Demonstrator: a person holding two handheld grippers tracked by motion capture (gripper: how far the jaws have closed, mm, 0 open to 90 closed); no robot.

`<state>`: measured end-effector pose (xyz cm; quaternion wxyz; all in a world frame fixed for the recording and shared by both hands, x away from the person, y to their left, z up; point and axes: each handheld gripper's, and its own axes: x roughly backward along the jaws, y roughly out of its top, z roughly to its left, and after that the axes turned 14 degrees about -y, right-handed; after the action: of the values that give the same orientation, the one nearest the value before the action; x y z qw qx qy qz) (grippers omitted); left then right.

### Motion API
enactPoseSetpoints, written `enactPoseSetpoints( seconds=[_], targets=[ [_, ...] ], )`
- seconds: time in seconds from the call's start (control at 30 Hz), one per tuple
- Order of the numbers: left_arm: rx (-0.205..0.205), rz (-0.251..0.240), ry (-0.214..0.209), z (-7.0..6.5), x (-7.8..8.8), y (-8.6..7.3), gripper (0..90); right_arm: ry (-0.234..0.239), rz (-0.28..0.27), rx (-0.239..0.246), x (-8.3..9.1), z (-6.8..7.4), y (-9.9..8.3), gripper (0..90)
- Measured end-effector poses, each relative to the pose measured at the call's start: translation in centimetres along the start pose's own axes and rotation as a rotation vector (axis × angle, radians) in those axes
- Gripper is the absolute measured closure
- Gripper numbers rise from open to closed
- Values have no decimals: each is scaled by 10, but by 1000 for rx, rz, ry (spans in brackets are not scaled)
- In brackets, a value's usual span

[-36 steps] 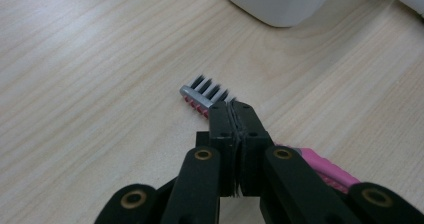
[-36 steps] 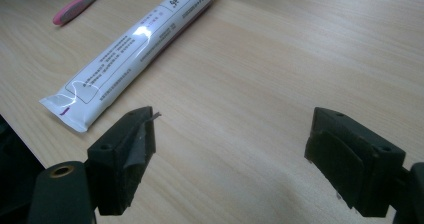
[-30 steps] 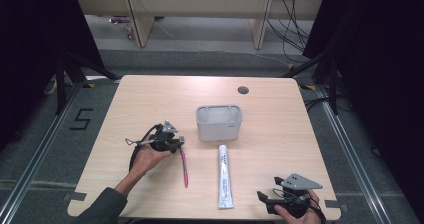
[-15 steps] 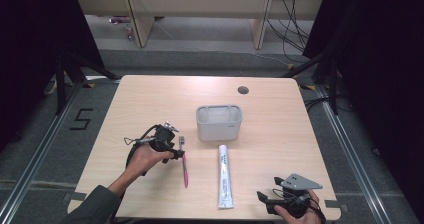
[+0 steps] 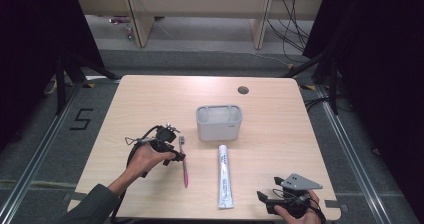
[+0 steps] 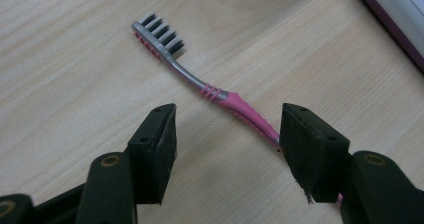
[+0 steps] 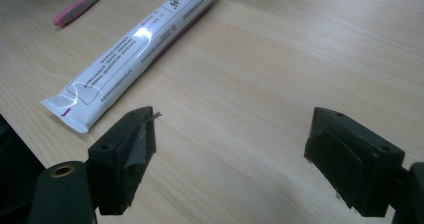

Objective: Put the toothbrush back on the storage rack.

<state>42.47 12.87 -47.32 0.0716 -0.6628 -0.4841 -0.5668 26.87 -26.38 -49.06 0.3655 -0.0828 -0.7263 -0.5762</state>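
Hovering low over the toothbrush (image 5: 183, 160), the left gripper (image 5: 176, 149) had its jaws apart, and they had just been opening; in the left gripper view the pink handle (image 6: 250, 115) ran between them toward the right pad, but neither pad pressed on it. The brush lay flat on the table (image 5: 150, 94), head (image 6: 159, 33) pointing to twelve o'clock in the high view, at about eight o'clock from the grey bin (image 5: 219, 122); the toothpaste (image 5: 224, 175) lay alongside it at three o'clock, apart from it. The right gripper (image 5: 267, 200) rested at the table's near edge, around five o'clock from the tube, jaws wide with nothing between them but bare wood; its own view showed the tube's crimped end (image 7: 70, 111) just beyond the left pad. Judged from this, the step in hand was taking hold of the brush, or just after letting it go; which of the two could not be told. A pickup would call for centring the handle between the pads, settling lower, then closing squarely across its narrow width, since a thin handle lying flat could skid or roll.
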Motion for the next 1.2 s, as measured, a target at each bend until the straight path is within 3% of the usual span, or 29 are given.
enactPoseSetpoints(
  seconds=[0.4, 0.97, 1.2],
  targets=[
    [-16, 30, -3, -5, -10, 3, 413, 4, -2, -1, 0, 0, 0, 202],
    [-21, 33, -7, -11, -17, 9, 439, 2, 0, 0, 0, 0, 0, 203],
    [-33, 66, -5, -12, -18, 10, 454, 15, 10, -14, 0, 1, 0, 203]
  ],
)
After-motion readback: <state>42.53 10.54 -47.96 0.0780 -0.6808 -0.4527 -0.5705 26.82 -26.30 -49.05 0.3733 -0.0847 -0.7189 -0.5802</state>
